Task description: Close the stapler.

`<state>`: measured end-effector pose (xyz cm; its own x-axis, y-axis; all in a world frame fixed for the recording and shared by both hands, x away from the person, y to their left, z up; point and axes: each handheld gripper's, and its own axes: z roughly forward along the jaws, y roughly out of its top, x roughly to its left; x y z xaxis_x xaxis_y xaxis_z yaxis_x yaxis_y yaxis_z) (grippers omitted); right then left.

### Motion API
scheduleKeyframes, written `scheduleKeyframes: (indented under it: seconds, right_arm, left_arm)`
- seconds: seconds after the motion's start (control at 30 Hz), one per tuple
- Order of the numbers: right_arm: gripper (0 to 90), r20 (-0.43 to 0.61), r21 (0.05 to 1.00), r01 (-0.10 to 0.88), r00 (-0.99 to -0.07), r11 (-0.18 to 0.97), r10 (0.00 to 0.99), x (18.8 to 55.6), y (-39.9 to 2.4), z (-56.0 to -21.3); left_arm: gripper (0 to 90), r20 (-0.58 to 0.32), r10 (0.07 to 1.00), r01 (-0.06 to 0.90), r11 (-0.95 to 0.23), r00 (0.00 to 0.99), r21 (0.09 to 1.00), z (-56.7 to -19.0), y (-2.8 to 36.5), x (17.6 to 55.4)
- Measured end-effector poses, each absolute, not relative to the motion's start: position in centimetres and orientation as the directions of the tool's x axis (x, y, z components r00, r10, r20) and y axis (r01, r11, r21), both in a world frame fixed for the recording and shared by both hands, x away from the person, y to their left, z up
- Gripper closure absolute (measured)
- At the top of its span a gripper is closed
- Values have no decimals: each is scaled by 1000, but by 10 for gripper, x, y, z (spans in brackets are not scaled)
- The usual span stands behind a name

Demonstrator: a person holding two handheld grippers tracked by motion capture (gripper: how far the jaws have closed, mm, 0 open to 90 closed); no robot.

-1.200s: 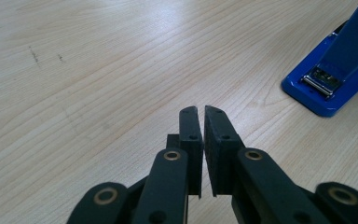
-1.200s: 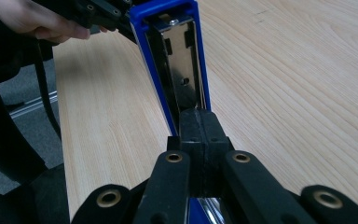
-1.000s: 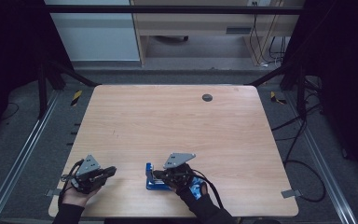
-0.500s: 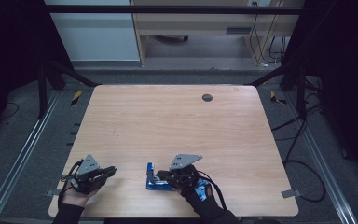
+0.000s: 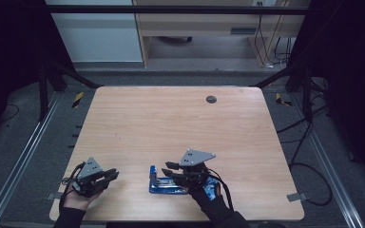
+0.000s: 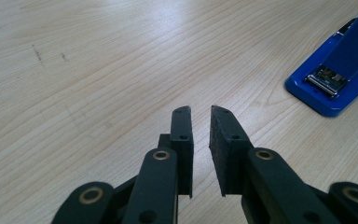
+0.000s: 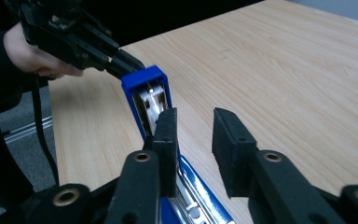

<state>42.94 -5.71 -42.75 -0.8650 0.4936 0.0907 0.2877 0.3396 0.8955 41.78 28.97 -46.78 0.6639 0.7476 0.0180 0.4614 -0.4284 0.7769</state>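
At the near left corner of the tabletop (image 5: 138, 118), the left gripper (image 5: 110, 175) rests low in the person's hand, its fingers (image 6: 182, 135) parted a little with only bare wood between them; they have just been opening. To its right, well apart from it, lies the blue stapler (image 5: 164, 183), swung open, its base flat with the long axis running left to right and its top arm standing up at the left end. The right gripper (image 5: 167, 168) hovers directly over the stapler, clearly the nearer one. Its fingers (image 7: 168, 135) have just been opening too and grip nothing; the upright arm stands just ahead of the left-hand one.
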Motion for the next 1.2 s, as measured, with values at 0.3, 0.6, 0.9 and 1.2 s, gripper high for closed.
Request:
scheduleKeyframes:
  seconds: [0.3, 0.6, 0.9, 1.2]
  right_arm:
    - [900, 88, 911, 263, -877, 319, 473, 429, -51, -414]
    - [900, 77, 920, 231, -899, 317, 432, 429, -28, -400]
    - [900, 58, 902, 224, -910, 369, 411, 428, -13, -402]
    - [900, 54, 886, 246, -896, 392, 441, 428, -32, -409]
  left_arm:
    - [779, 16, 749, 465, -428, 663, 775, -468, 289, 418]
    - [775, 16, 755, 467, -423, 656, 777, -468, 290, 418]
    - [763, 19, 760, 469, -420, 650, 777, -468, 291, 418]
    - [742, 21, 764, 468, -415, 644, 780, -468, 291, 418]
